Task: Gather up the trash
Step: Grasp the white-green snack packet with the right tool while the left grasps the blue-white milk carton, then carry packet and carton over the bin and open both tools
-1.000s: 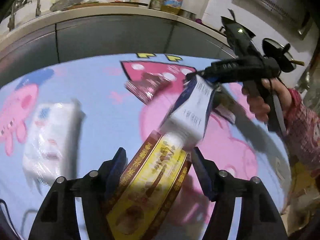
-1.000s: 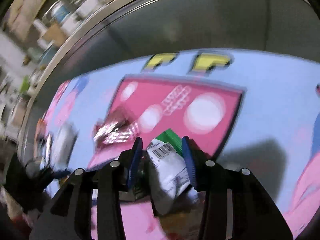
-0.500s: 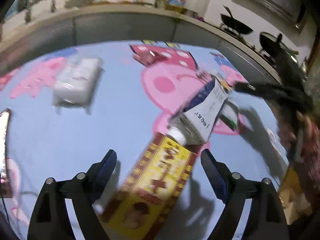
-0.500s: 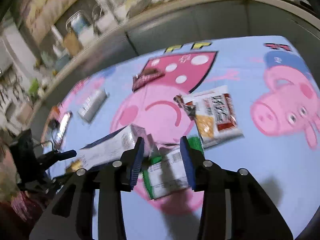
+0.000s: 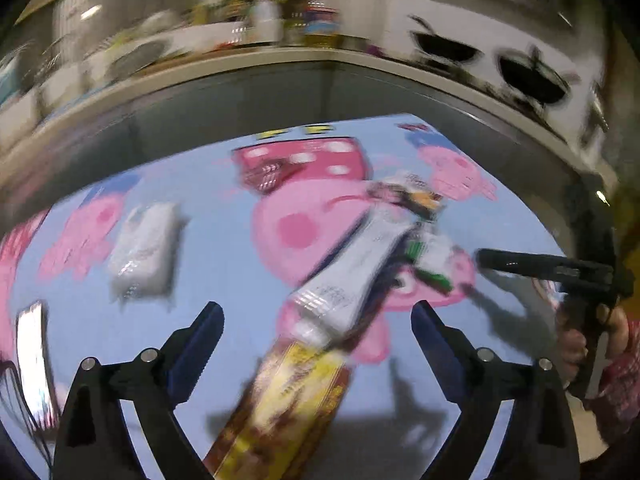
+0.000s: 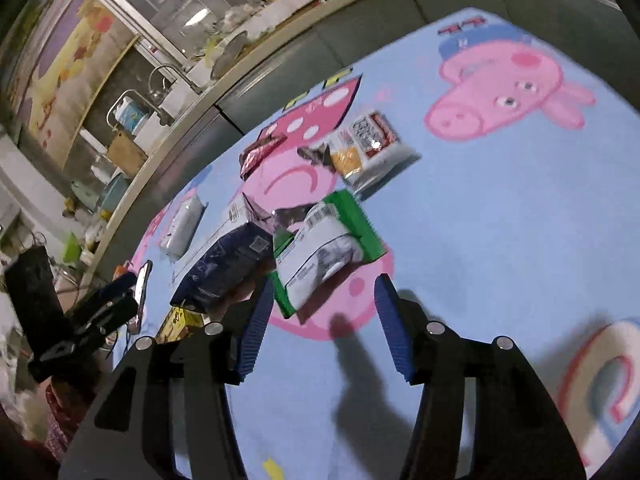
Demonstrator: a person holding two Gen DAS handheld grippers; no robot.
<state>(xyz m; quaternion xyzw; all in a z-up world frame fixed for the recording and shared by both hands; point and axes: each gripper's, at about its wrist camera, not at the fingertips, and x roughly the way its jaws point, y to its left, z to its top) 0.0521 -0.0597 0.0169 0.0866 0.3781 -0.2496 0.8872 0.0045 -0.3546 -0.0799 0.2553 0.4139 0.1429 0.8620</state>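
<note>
My left gripper (image 5: 316, 340) has its jaws spread wide and still opening above a yellow-brown box (image 5: 288, 408), which lies on the cartoon cloth (image 5: 224, 264) untouched by either pad. Past the box lie a white and dark-blue carton (image 5: 352, 268) and a green-and-white packet (image 5: 428, 256). My right gripper (image 6: 324, 312) hovers just short of that packet (image 6: 324, 248), its jaws opening with nothing pressed between them. The carton (image 6: 228, 264) rests against the packet's left side. A hand (image 5: 580, 340) holds the right gripper (image 5: 520, 264) at the right edge.
On the cloth also lie a white tissue pack (image 6: 184, 224), a red wrapper (image 6: 260, 152), an orange-and-white snack bag (image 6: 368, 148) and a phone (image 6: 142, 292). A kitchen counter (image 5: 280, 68) curves along the far side. Bare cloth (image 6: 500, 240) stretches to the right.
The left jaws widened and drew back from the yellow box, which now lies free. The right gripper carried the green packet down beside the carton and opened off it.
</note>
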